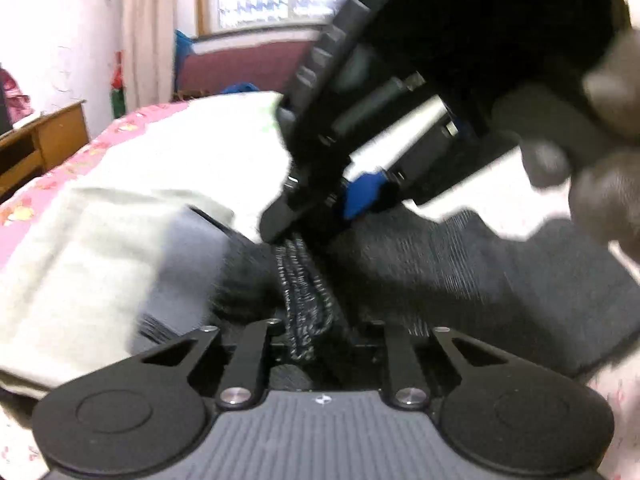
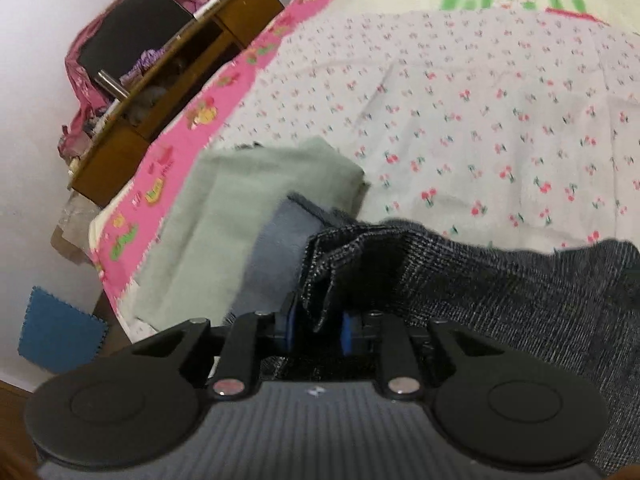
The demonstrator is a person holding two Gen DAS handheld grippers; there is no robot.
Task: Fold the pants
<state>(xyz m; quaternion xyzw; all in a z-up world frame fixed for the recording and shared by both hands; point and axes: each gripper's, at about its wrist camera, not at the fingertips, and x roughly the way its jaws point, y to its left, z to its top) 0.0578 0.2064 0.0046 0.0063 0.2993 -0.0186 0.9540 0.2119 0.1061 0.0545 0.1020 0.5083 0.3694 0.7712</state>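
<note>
The pants (image 2: 500, 288) are dark grey checked cloth, lying on the bed toward the right. In the right wrist view my right gripper (image 2: 318, 330) is shut on a bunched fold of them, held between its blue pads (image 2: 290, 330). In the left wrist view the same pants (image 1: 460, 280) spread right, and a ridge of gathered cloth runs into my left gripper (image 1: 308, 336), which is shut on it; its fingertips are hidden under the cloth. Just above, my right gripper (image 1: 316, 216) pinches the far end of that ridge, with a person's hand (image 1: 600, 184) on its handle.
A folded pale green garment (image 2: 248, 208) and a blue-grey one (image 2: 280, 248) lie stacked left of the pants. The cherry-print sheet (image 2: 460, 100) stretches beyond. Past the pink bed edge (image 2: 208, 112) stand a wooden desk (image 2: 168, 80) and a blue floor mat (image 2: 60, 332).
</note>
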